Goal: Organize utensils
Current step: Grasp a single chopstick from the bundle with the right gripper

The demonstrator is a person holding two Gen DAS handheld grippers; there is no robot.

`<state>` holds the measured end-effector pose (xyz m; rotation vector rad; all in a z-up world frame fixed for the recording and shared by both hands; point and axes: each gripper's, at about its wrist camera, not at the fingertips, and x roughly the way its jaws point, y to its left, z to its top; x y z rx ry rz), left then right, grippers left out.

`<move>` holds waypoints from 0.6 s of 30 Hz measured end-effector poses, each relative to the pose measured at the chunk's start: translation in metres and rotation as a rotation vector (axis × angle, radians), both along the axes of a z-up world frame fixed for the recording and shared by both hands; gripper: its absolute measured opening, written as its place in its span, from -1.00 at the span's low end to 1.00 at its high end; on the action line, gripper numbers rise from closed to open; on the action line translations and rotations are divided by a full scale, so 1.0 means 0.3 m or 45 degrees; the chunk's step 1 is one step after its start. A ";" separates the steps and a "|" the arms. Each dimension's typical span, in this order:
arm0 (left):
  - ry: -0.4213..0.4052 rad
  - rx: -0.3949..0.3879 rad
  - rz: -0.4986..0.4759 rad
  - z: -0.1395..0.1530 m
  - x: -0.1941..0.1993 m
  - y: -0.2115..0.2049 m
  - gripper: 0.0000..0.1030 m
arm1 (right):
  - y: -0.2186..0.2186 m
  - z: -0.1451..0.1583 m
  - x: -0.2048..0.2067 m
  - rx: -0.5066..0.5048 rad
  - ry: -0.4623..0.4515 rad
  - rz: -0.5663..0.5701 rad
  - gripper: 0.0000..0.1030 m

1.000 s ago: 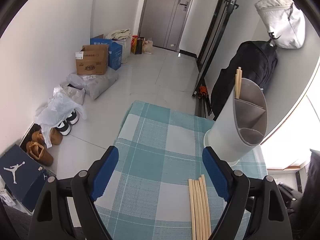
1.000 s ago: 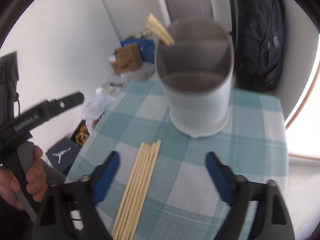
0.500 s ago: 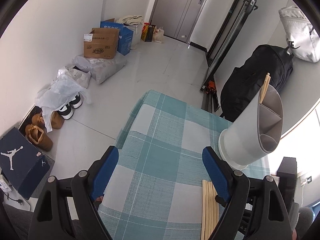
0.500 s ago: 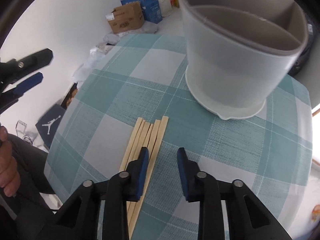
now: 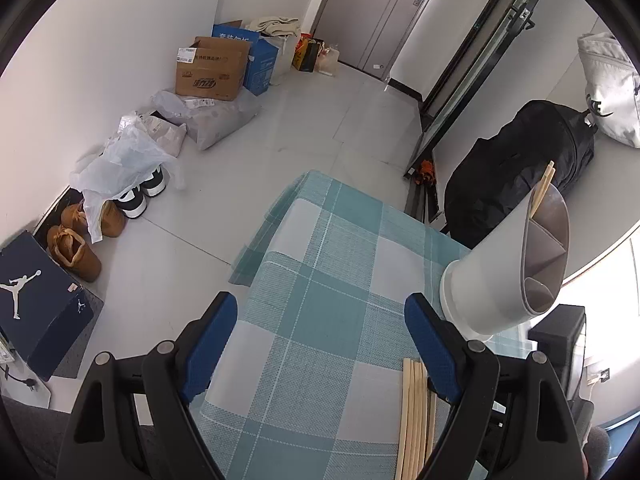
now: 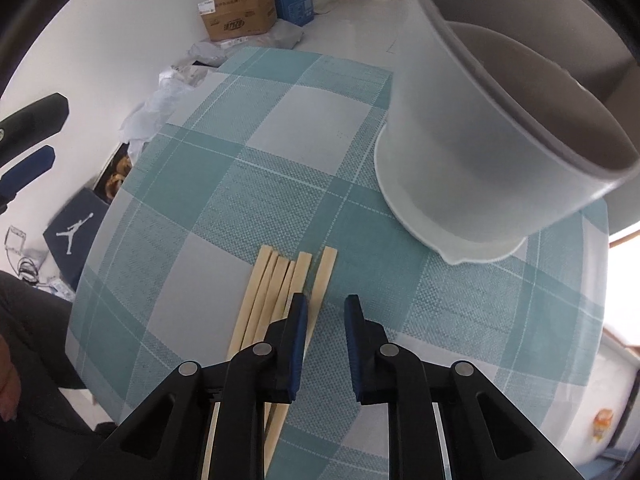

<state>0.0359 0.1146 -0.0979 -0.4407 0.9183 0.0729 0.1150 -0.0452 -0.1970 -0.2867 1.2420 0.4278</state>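
Several wooden chopsticks (image 6: 276,292) lie side by side on the teal checked tablecloth (image 6: 248,184). My right gripper (image 6: 325,304) points steeply down just above their right edge. Its jaws are closing, narrow but with a gap; the rightmost chopstick (image 6: 323,276) runs between them beside the left finger, not pressed. A grey divided utensil holder (image 6: 480,160) stands behind, to the right. In the left wrist view my left gripper (image 5: 320,308) hangs open over bare cloth, with the chopsticks (image 5: 416,408) by its right finger. The holder (image 5: 492,272) has two chopsticks (image 5: 544,188) in its far compartment.
The table's far edge (image 5: 280,208) drops to a tiled floor with cardboard boxes (image 5: 212,68), bags, shoes (image 5: 80,240) and a dark shoe box (image 5: 36,300). A black backpack (image 5: 520,168) leans behind the holder. A person's hand (image 6: 8,380) shows at the left.
My right gripper has come down and forward onto the chopsticks, and its jaws have narrowed from wide to a small gap. The left gripper drifted slightly and rolled; its jaws stayed wide.
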 end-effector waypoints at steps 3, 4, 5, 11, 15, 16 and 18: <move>0.007 -0.004 0.008 -0.003 0.000 0.011 0.60 | 0.014 0.003 0.019 -0.018 -0.012 -0.002 -0.70; 0.011 -0.005 0.010 -0.004 0.001 0.013 0.60 | 0.016 0.003 0.024 -0.019 -0.012 -0.005 -0.70; 0.015 -0.008 0.013 -0.006 0.001 0.016 0.60 | 0.021 0.004 0.031 -0.019 -0.012 -0.008 -0.70; 0.038 -0.005 0.035 -0.022 0.004 0.036 0.60 | 0.026 0.001 0.046 0.000 -0.015 -0.029 -0.70; 0.071 0.017 0.042 -0.046 0.000 0.043 0.60 | 0.001 0.008 0.036 0.037 -0.017 -0.045 -0.70; 0.082 0.020 0.043 -0.051 -0.001 0.043 0.60 | -0.009 0.010 0.034 0.051 -0.023 -0.048 -0.73; 0.116 0.026 0.032 -0.071 -0.003 0.039 0.60 | -0.066 0.028 0.020 0.096 -0.025 -0.063 -0.87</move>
